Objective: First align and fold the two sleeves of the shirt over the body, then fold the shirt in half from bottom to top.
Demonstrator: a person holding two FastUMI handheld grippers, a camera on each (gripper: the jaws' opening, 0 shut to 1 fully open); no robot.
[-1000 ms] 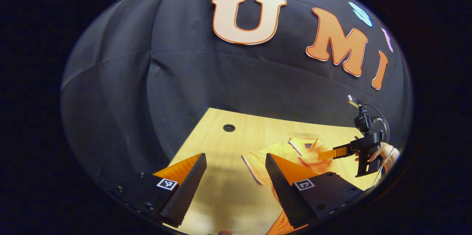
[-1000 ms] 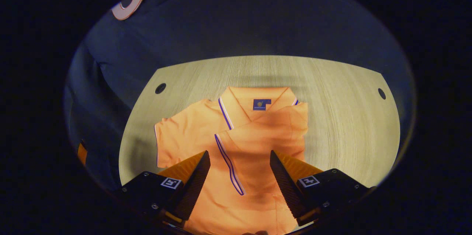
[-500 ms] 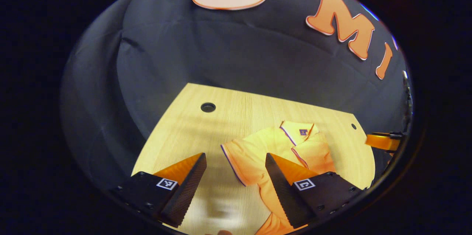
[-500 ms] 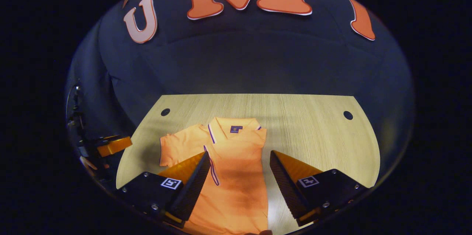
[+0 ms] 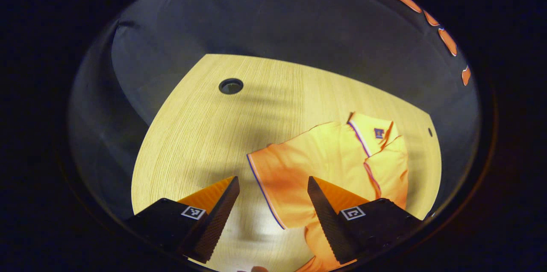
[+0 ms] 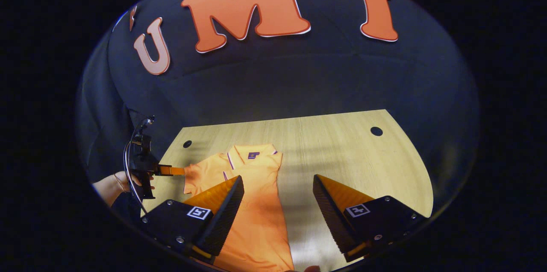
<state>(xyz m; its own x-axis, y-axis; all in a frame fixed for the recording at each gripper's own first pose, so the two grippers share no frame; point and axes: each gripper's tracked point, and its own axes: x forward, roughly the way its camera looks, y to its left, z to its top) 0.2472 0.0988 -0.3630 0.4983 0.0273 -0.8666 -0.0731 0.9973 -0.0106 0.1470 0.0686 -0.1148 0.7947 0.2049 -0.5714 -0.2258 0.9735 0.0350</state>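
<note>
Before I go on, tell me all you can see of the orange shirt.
The orange shirt is a short-sleeved polo in soft knit-looking cloth, with dark-and-white piping on collar and sleeve hems and a small dark neck label. It lies flat, collar away from the grippers, on the wooden table. One sleeve is folded over the body; the other lies spread. Neither gripper touches it.

The left gripper (image 5: 273,203) is hovering above the table (image 5: 201,135) with its fingers (image 5: 222,212) standing well apart and nothing lying between them in contact. An orange shirt (image 5: 324,165) is lying flat on the pale wooden surface, its collar (image 5: 369,129) pointing toward the far edge. One sleeve (image 5: 386,171) is lying folded over the body, while the other sleeve (image 5: 277,182) is spreading outward, its trimmed hem showing between the fingertips. A round hole (image 5: 231,86) is sitting near the table's far corner.
</note>
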